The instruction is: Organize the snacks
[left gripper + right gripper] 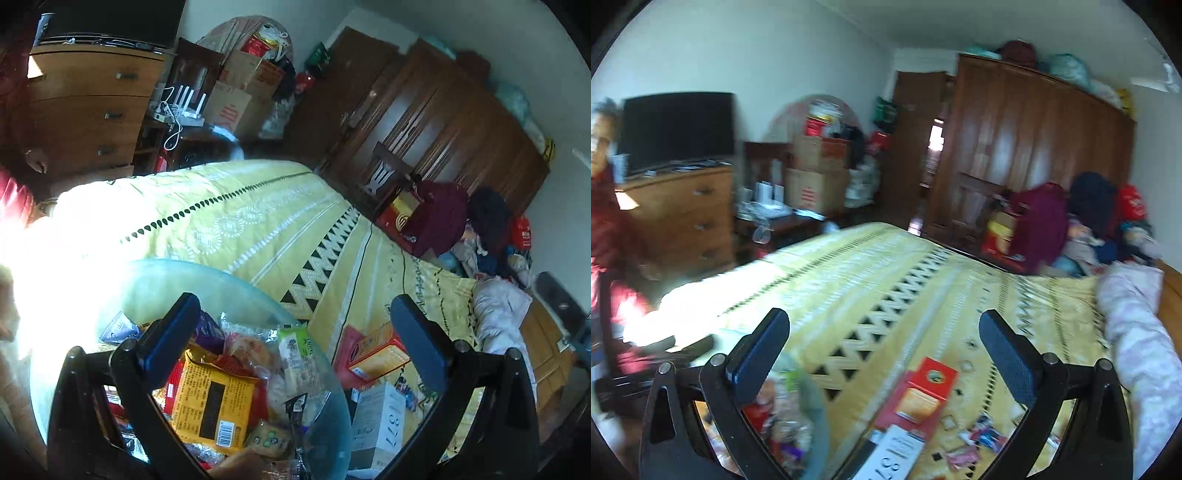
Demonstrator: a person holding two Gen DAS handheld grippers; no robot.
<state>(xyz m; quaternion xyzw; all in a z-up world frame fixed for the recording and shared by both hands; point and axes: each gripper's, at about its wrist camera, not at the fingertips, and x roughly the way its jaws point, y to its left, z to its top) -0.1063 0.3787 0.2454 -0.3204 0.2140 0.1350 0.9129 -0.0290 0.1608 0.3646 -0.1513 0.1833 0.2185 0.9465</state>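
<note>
A clear plastic tub [207, 280] full of packaged snacks sits on the yellow patterned bedspread [258, 221]. A yellow-orange packet [210, 402] and a green-white wrapper [295, 350] lie on top inside it. My left gripper [299, 332] hovers open over the tub's right side, holding nothing. Right of the tub lie an orange-red box [376, 350] and a white box marked 1871 [380, 417]. My right gripper [884, 343] is open and empty above the bed. Below it are the red box [919, 395], the white box [894, 454], the tub [798, 406] and small loose sachets [975, 439].
A person in a red jacket [605, 236] stands at the left beside a wooden dresser [683, 218] with a TV. Cardboard boxes [816, 173] stack at the far wall. A dark wardrobe [1034, 155] and piled clothes [1082, 221] flank the bed's right side. A rolled quilt [1145, 347] lies at right.
</note>
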